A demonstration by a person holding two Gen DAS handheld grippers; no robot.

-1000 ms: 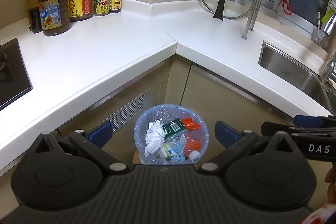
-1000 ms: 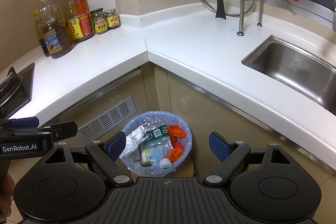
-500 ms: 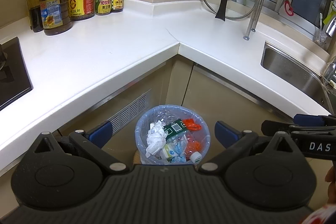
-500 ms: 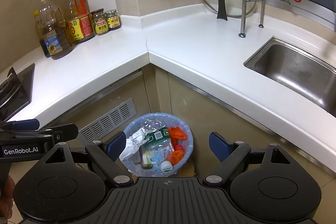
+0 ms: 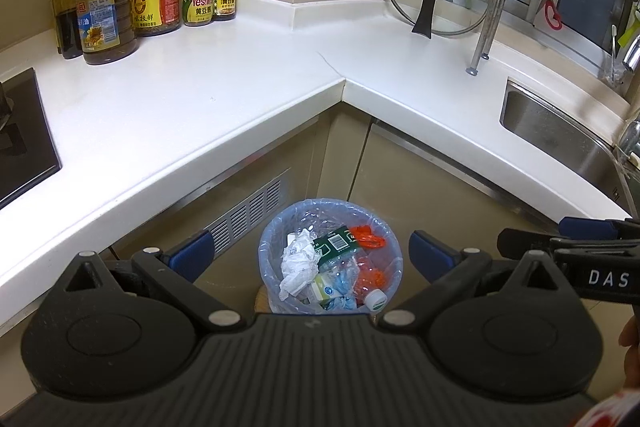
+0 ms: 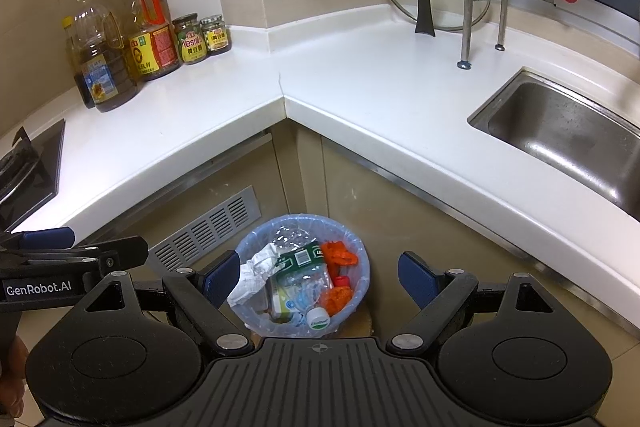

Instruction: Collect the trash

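Hovering: left gripper (image 5: 308, 257) and right gripper (image 6: 310, 277) both hang above the floor in the desk's inner corner, jaws spread wide apart, nothing between them.
Desk: white L-shaped desk (image 5: 192, 115) looks bare along its front edges; oil bottles (image 5: 104, 7) crowd its far left corner.
Bin: round bin lined with a pale blue plastic bag (image 5: 330, 259) stands upright on the floor under that corner, mouth up, long axis vertical, filled near the rim.
Risk, bag: thin liner could tear or slip if only one edge gets pinched and pulled.
Risk, spill: lifting unevenly would tip out the top layer.
Paper: crumpled white paper (image 5: 298, 265) lies against the left rim.
Bottle: clear plastic bottle with green label (image 6: 304, 267) lies flat, long axis running across the bin, white cap (image 6: 318, 319) toward the near rim.
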